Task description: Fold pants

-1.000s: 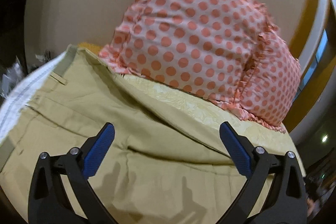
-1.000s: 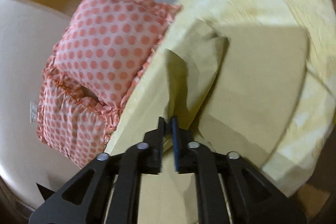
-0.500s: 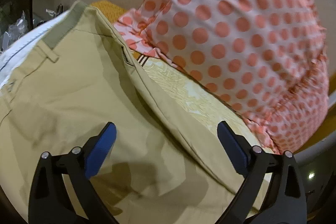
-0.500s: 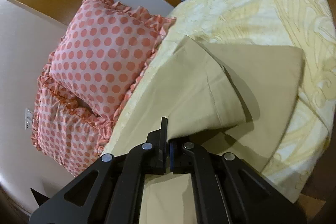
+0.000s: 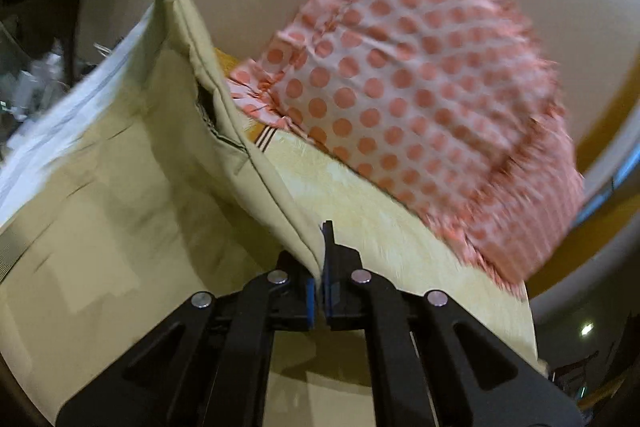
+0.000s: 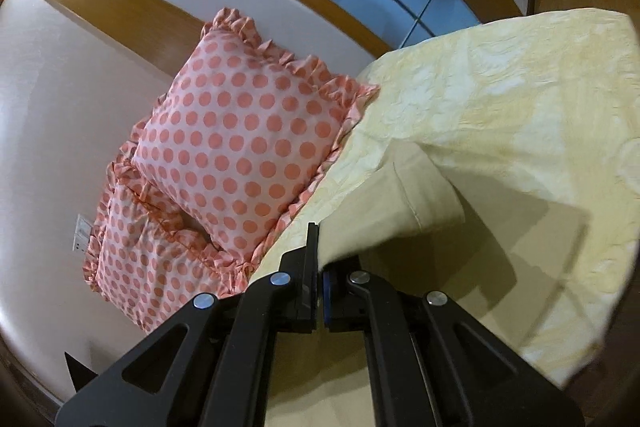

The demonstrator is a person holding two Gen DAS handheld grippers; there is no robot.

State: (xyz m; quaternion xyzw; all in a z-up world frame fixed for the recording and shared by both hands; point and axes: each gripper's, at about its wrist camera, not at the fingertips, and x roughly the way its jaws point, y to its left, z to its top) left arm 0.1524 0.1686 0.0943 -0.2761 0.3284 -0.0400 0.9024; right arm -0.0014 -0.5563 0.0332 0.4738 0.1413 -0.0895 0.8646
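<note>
Jaws of both grippers, left (image 5: 321,263) and right (image 6: 319,259), are clamped on an edge of the pants (image 5: 120,195), which lie ahead on the bed (image 6: 520,99). Folding seems underway; next, carry both edges across together, level.

Left gripper (image 5: 321,259): jaws closed together, a fold of the pants (image 5: 168,167) pinched between the blue pads.
Right gripper (image 6: 320,259): jaws closed, pants (image 6: 384,211) edge clamped between them, fabric raised.
</note>
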